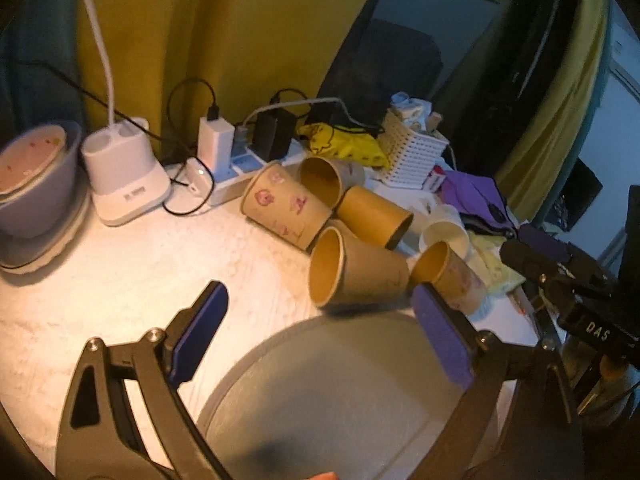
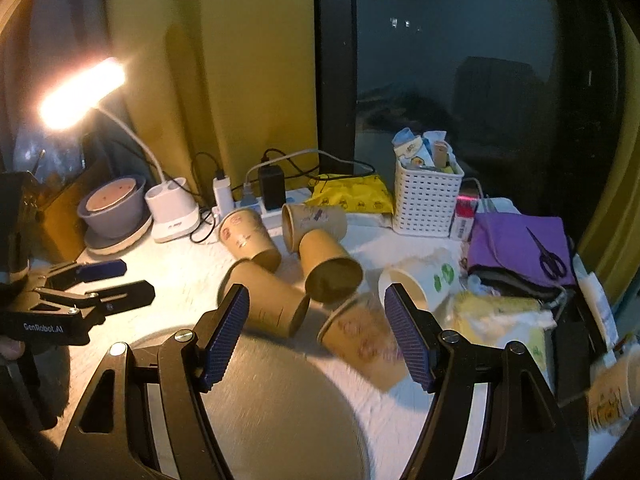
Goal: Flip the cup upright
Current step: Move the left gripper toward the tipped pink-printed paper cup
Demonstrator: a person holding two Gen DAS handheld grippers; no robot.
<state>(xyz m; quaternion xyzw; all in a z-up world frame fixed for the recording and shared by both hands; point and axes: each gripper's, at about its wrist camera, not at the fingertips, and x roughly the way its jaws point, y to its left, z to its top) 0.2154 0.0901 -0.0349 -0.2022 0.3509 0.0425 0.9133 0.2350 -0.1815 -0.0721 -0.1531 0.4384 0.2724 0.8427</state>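
Several brown paper cups lie on their sides in a heap on the white table. In the right wrist view the nearest one, a printed cup (image 2: 364,340), lies just ahead of my open right gripper (image 2: 316,300); a plain cup (image 2: 266,304) lies left of it and another cup (image 2: 328,268) rests behind. A white cup (image 2: 420,280) lies to the right. In the left wrist view my left gripper (image 1: 320,300) is open and empty, with a plain cup (image 1: 356,276) just beyond its fingertips and the printed cup (image 1: 452,276) by the right finger.
A round grey mat (image 1: 340,400) lies under both grippers. A white lamp base (image 1: 124,184), stacked bowls (image 1: 32,184), a power strip with chargers (image 1: 244,160), a white basket (image 2: 428,200), purple cloth with scissors (image 2: 520,244) and yellow packets (image 2: 352,196) crowd the back and right.
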